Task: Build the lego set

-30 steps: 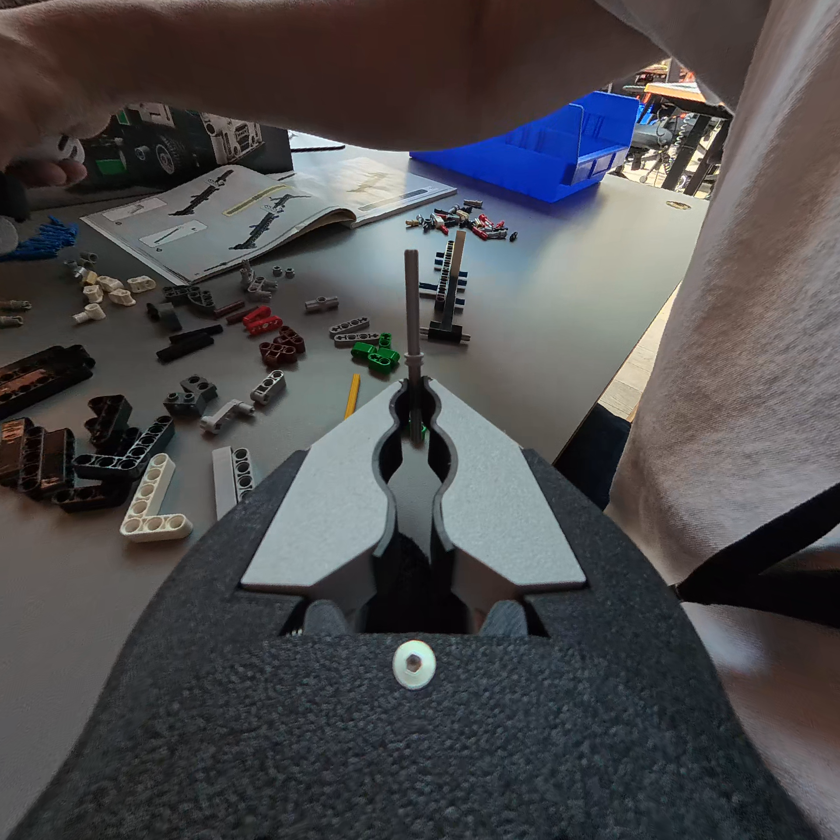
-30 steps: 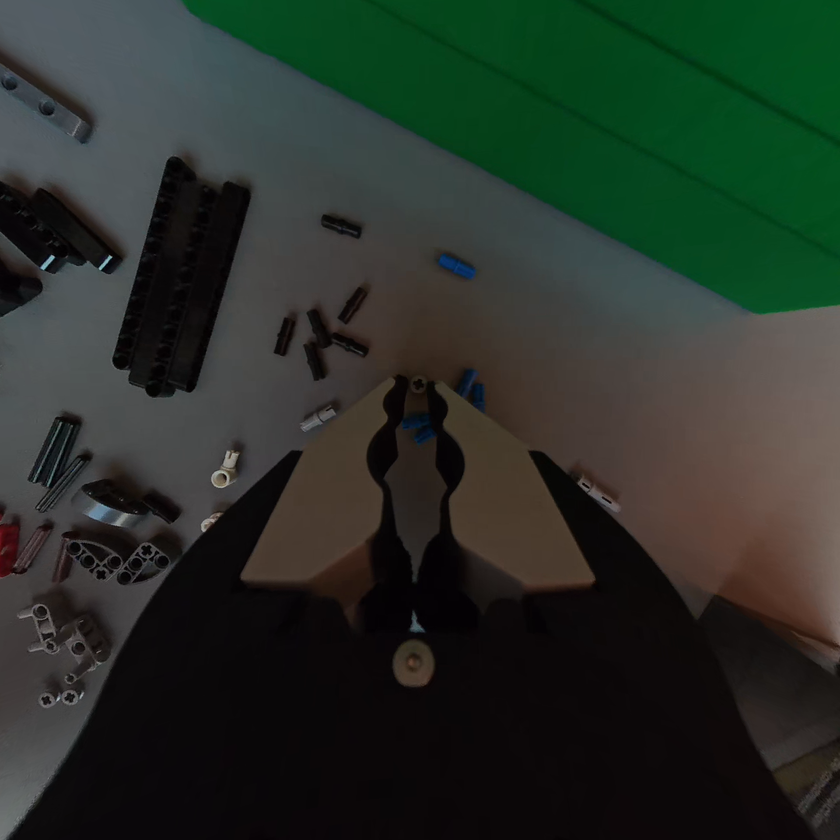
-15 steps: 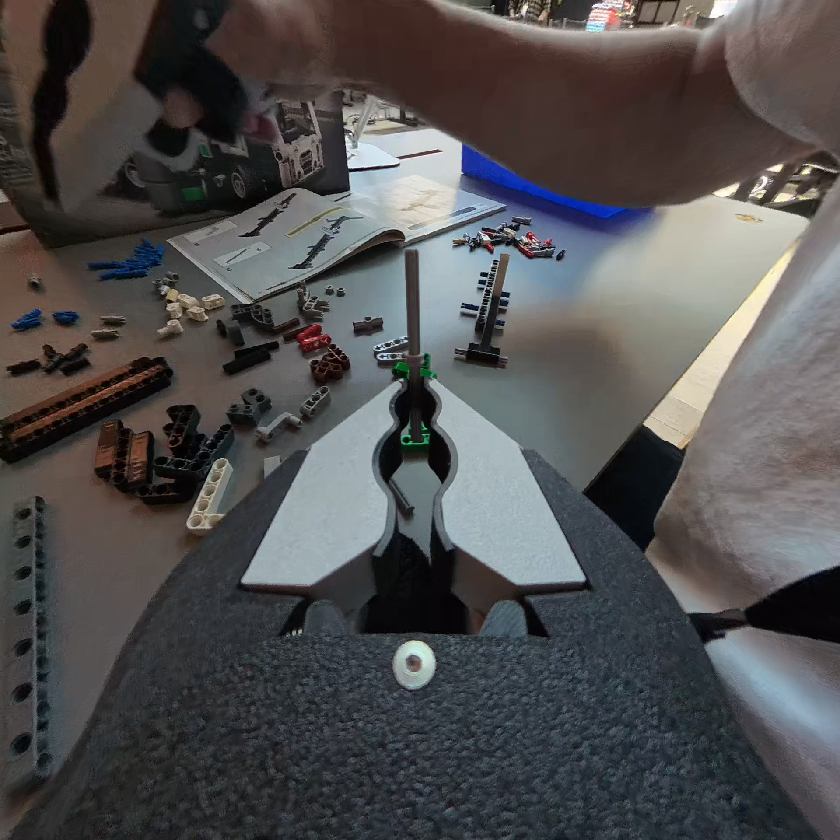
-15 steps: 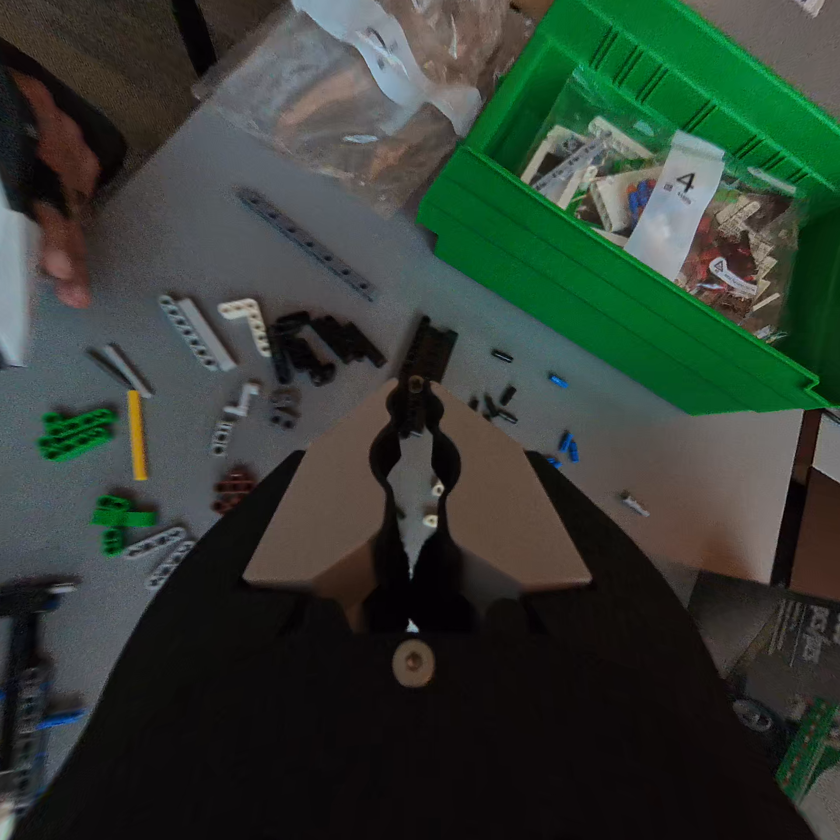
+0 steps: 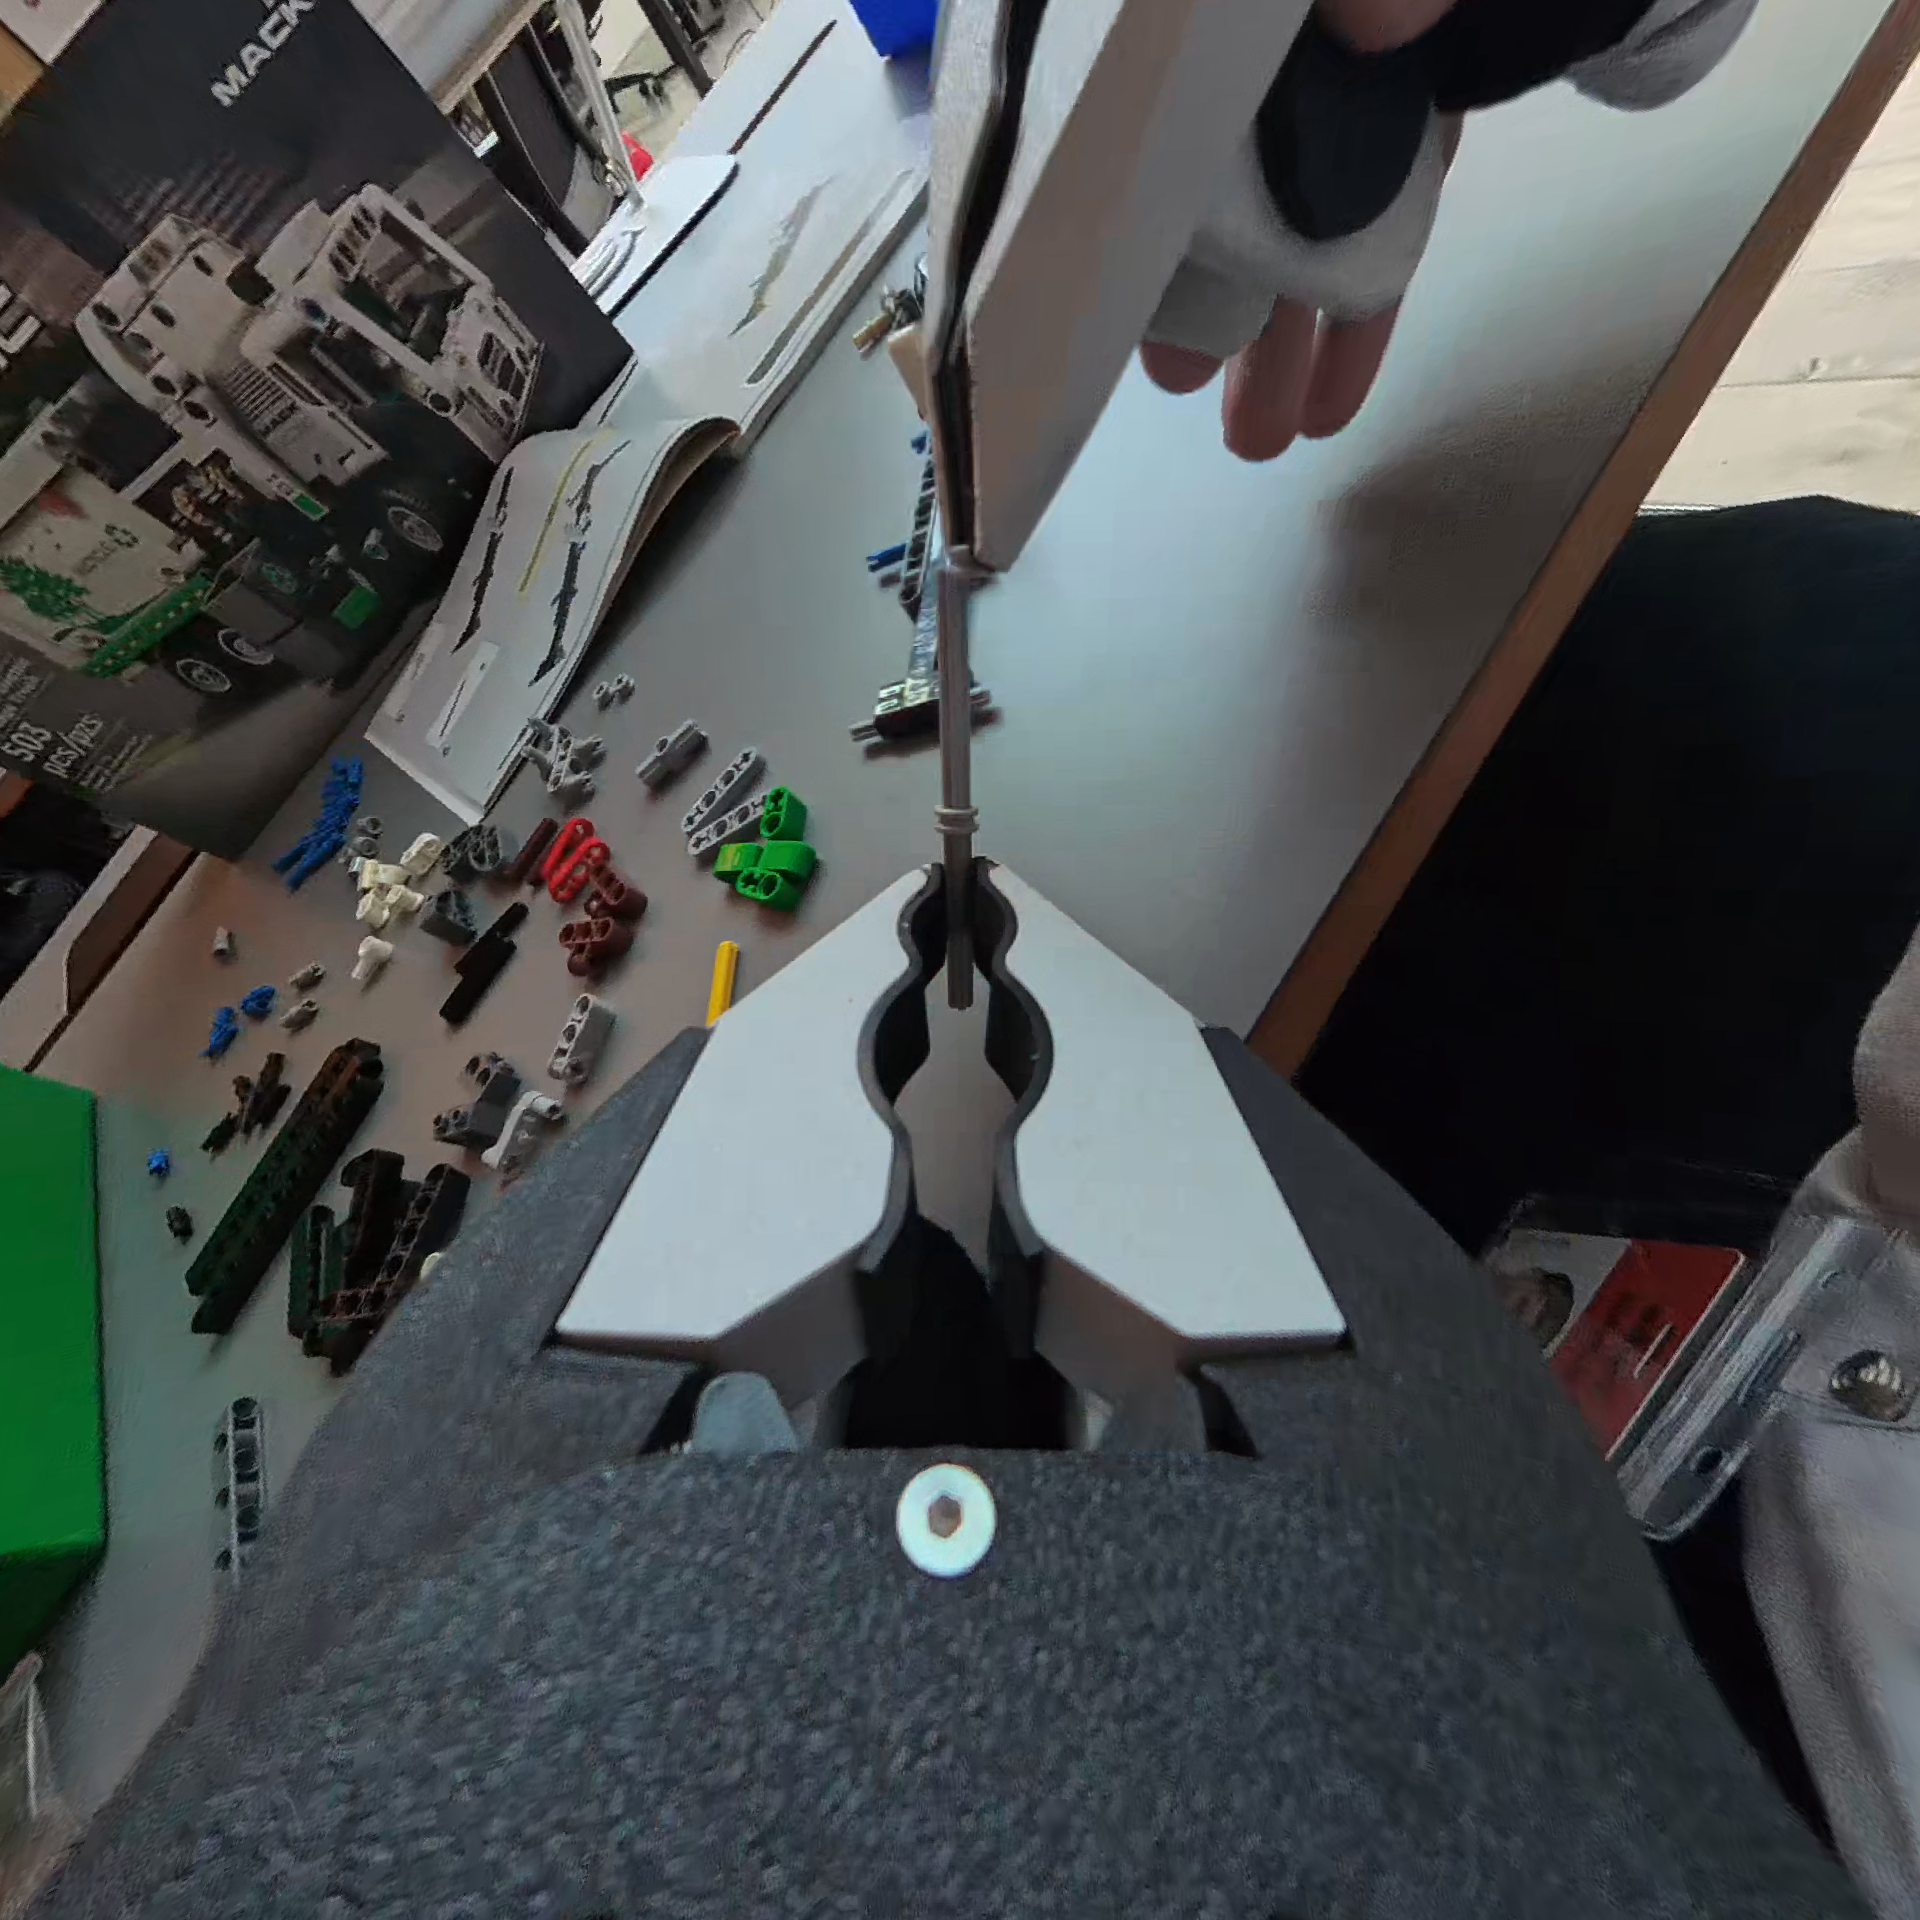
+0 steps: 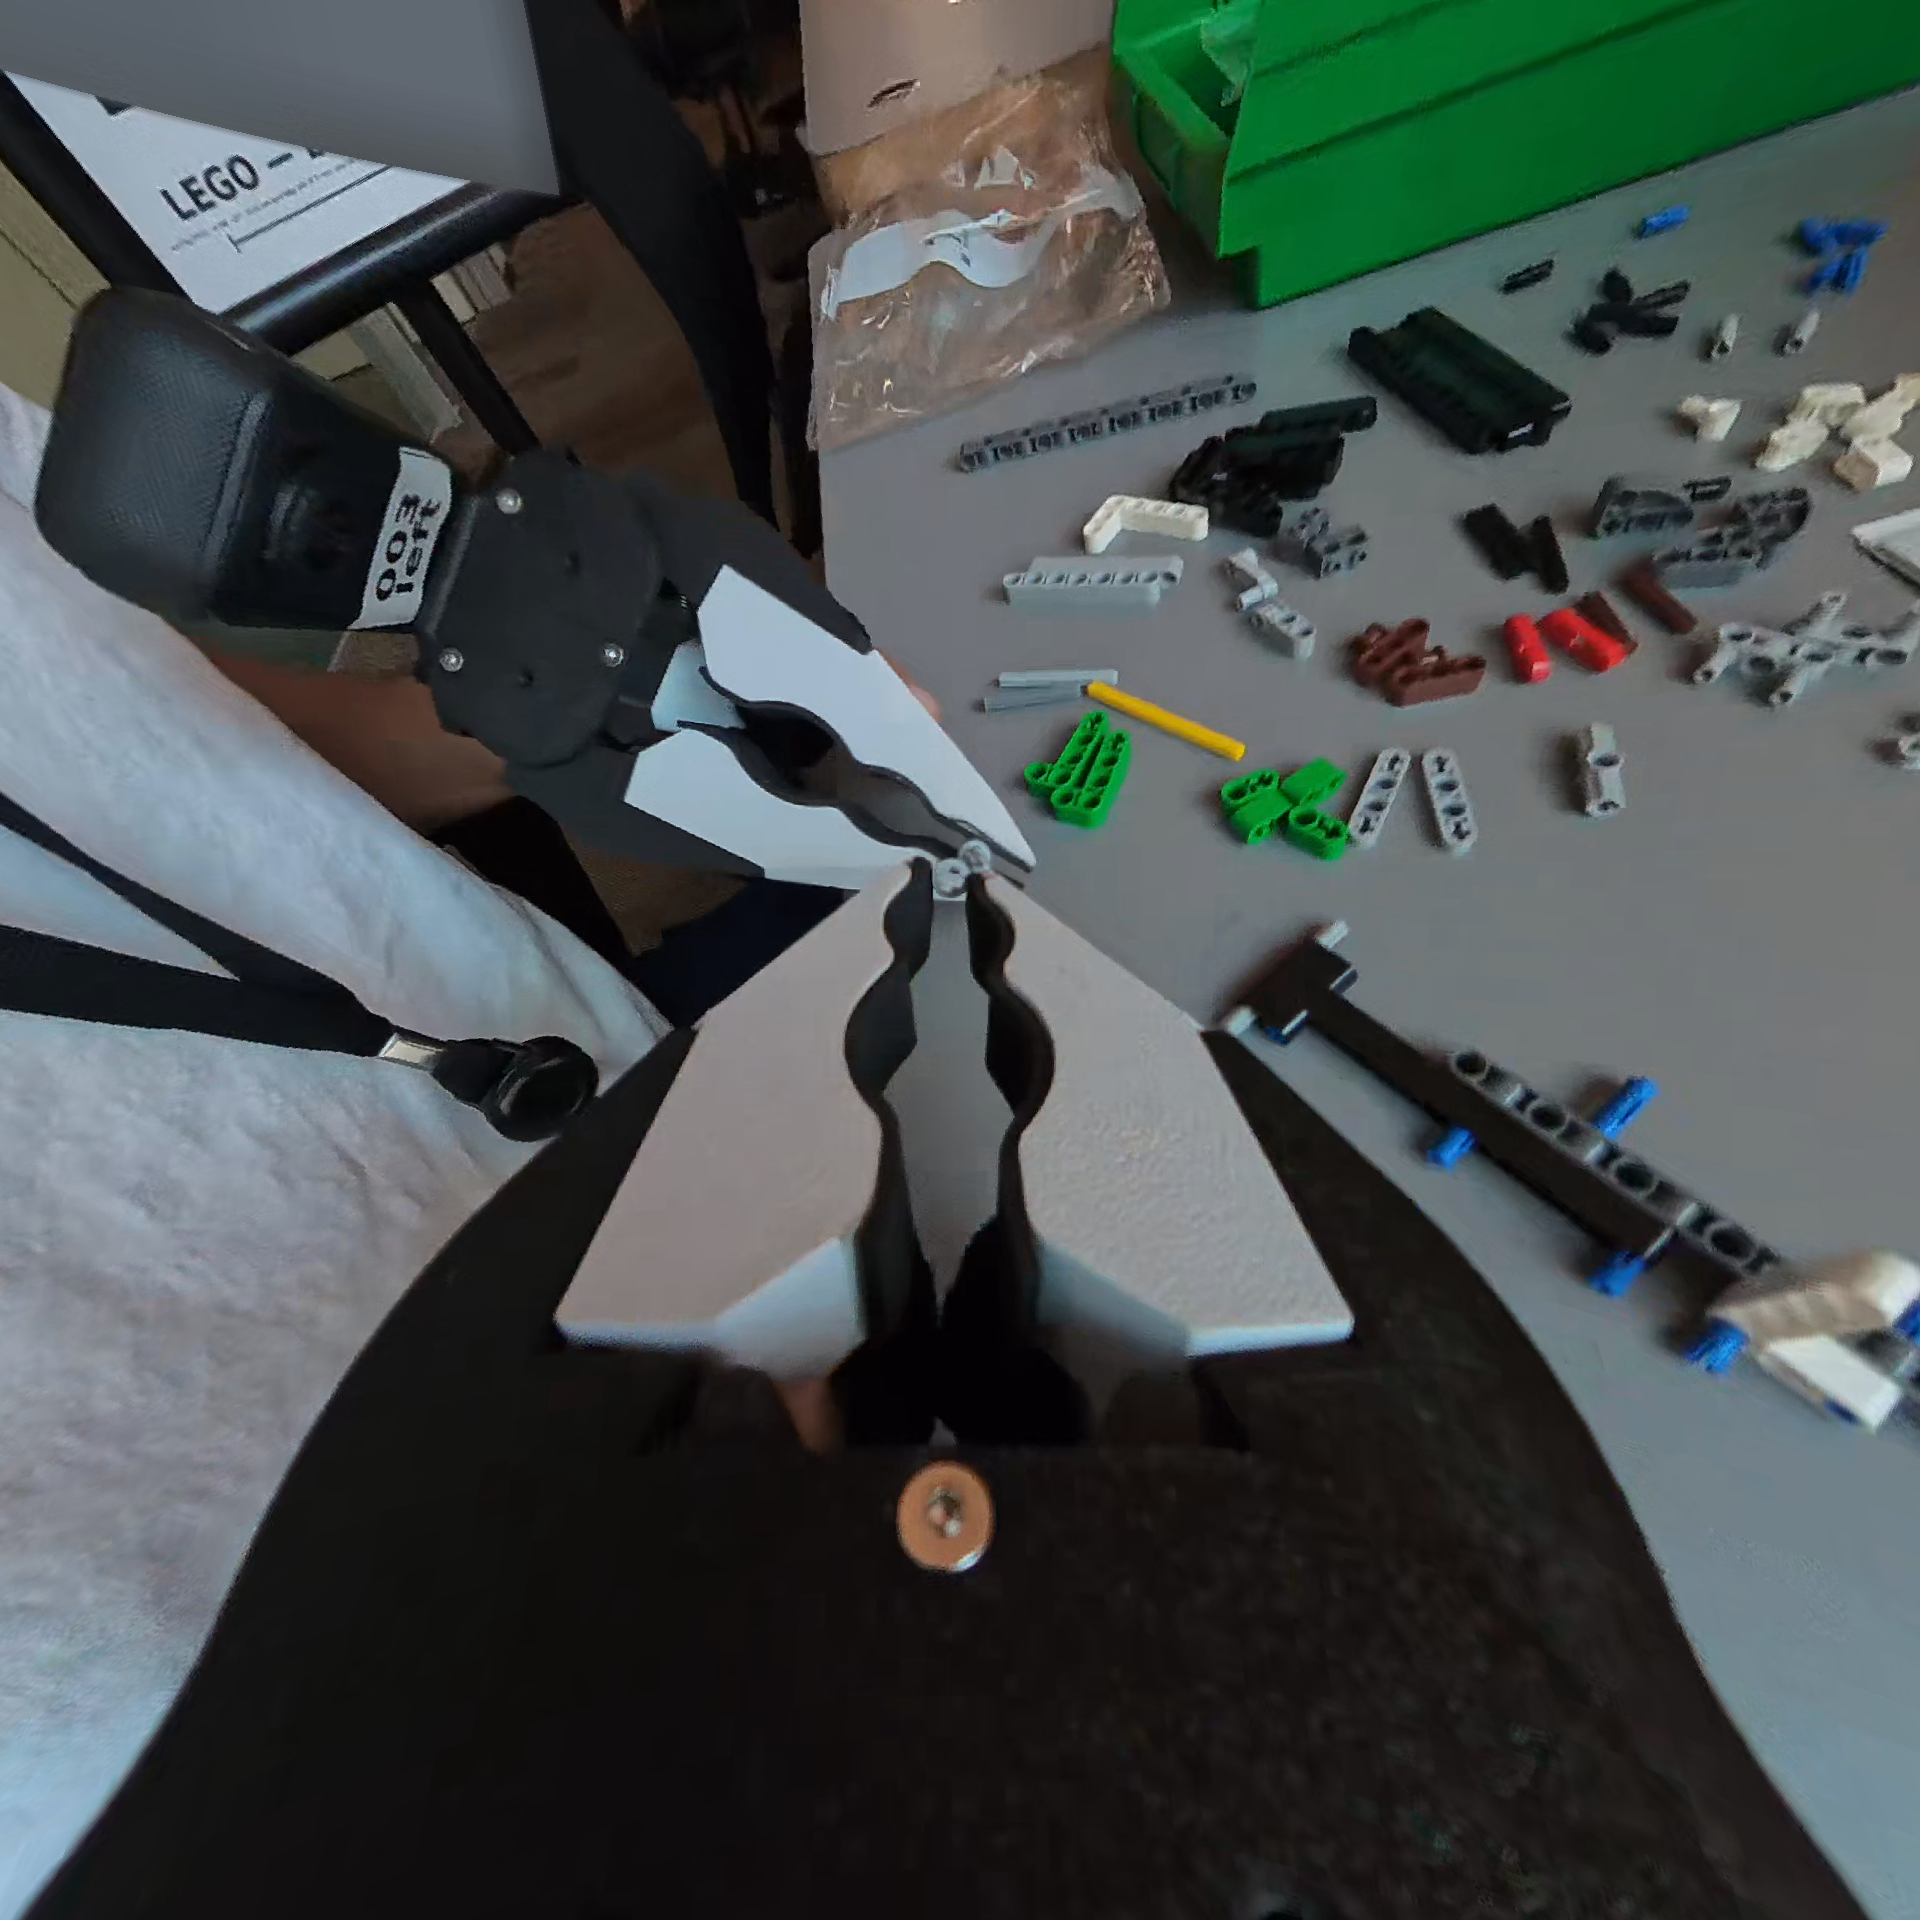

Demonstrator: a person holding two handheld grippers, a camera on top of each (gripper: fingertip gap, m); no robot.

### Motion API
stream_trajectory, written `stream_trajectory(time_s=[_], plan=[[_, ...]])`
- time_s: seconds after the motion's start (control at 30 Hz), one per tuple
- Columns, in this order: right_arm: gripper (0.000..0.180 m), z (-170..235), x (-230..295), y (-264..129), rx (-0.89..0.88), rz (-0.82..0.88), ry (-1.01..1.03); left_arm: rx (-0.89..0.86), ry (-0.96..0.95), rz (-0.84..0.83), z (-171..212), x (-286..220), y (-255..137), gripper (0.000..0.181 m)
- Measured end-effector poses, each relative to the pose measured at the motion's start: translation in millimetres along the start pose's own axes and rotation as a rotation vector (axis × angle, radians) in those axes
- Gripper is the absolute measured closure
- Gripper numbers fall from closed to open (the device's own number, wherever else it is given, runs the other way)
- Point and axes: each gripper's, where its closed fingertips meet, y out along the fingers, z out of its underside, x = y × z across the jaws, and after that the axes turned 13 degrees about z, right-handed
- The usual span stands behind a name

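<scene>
1. Since the earlier frames, the right gripper point(image 5: 961, 556) has swung over from the loose parts by the green plastic bin point(image 6: 1507, 135) and now meets the far end of the long grey axle point(image 5: 956, 727).
2. Left wrist view: the left gripper point(image 5: 958, 883) has its fingertips pinched on the axle's near end, just below a thin ring collar point(image 5: 957, 818); the rod stands out straight ahead, above the grey table point(image 5: 1195, 727). The right gripper's tips sit at the rod's top, edge-on.
3. Same view: the open instruction booklet point(image 5: 623, 499), green curved beams point(image 5: 774, 854) and a yellow rod point(image 5: 721, 977) lie on the table beyond.
4. Right wrist view: the right gripper point(image 6: 943, 881) is nearly closed on a small pale round bush point(image 6: 948, 878), touching the tips of the left gripper point(image 6: 961, 847). The black-and-grey beam assembly with blue pins point(image 6: 1507, 1143) lies on the table to the right.
5. Risk, as I judge it: the bush looks tiny and barely held, so a slight tilt against the axle end could pop it loose.
6. Pushing along the rod may also slide it back through the left fingertips, since only a short length is pinched.
</scene>
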Motion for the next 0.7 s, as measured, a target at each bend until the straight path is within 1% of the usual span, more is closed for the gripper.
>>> stream_trajectory(time_s=[0.13, 0.23, 0.57, 0.7], plan=[[0.174, 10, -3, -10, -0.05, 0.066, 0.03, -0.058, -0.006, 0.057, -10, -10, 5, 0.177], [0.174, 9, -5, -15, -0.084, 0.086, 0.007, -0.06, -0.012, 0.081, -11, -12, 6, 0.177], [0.174, 7, -2, -11, -0.078, 0.071, -0.022, -0.026, 0.006, 0.084, -9, -12, 8, 0.177], [0.175, -1, -1, -14, -0.118, 0.062, -0.012, -0.011, 0.019, 0.087, -9, -13, 9, 0.177]])
